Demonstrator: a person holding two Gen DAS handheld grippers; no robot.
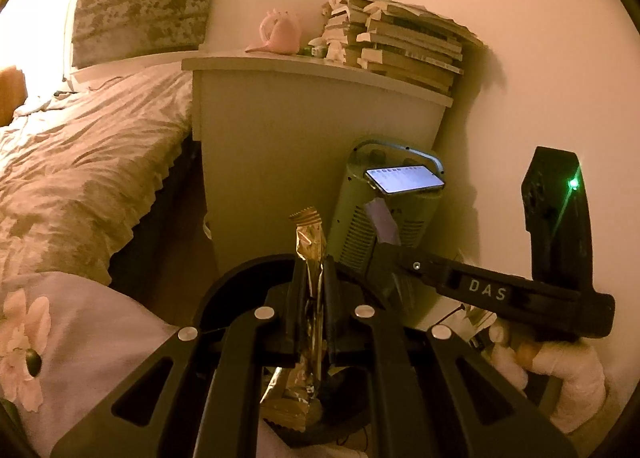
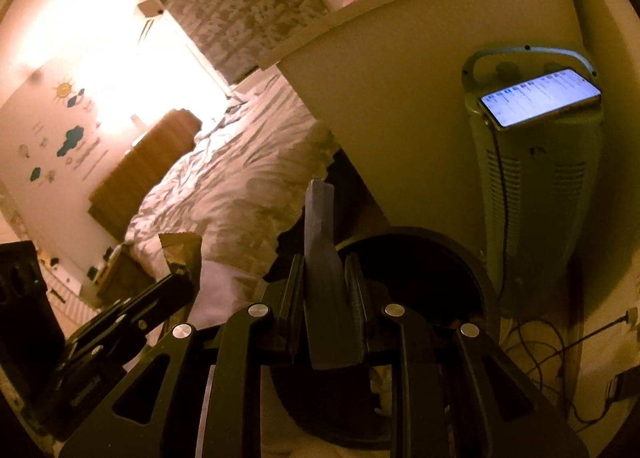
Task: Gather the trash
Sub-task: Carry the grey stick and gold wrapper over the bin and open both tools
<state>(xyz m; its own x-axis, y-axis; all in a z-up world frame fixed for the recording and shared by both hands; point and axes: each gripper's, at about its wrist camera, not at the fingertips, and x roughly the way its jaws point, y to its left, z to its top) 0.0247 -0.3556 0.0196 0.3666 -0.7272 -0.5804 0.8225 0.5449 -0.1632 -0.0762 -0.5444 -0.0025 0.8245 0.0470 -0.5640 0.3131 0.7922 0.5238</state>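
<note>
left gripper (image 1: 310, 278) clenching gold wrapper (image 1: 309, 246) | right gripper (image 2: 326, 278) clenching purple wrapper (image 2: 318, 218) | both hovering over black bin (image 2: 476, 274), drop pending

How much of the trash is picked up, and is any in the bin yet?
Already done: two pieces are picked up. In hand: the left gripper is shut on a gold wrapper, and the right gripper is shut on a purple wrapper. Both hang over the black bin. Left to do: let go so they drop in. I can't tell what is already inside the bin; it is too dark.
</note>
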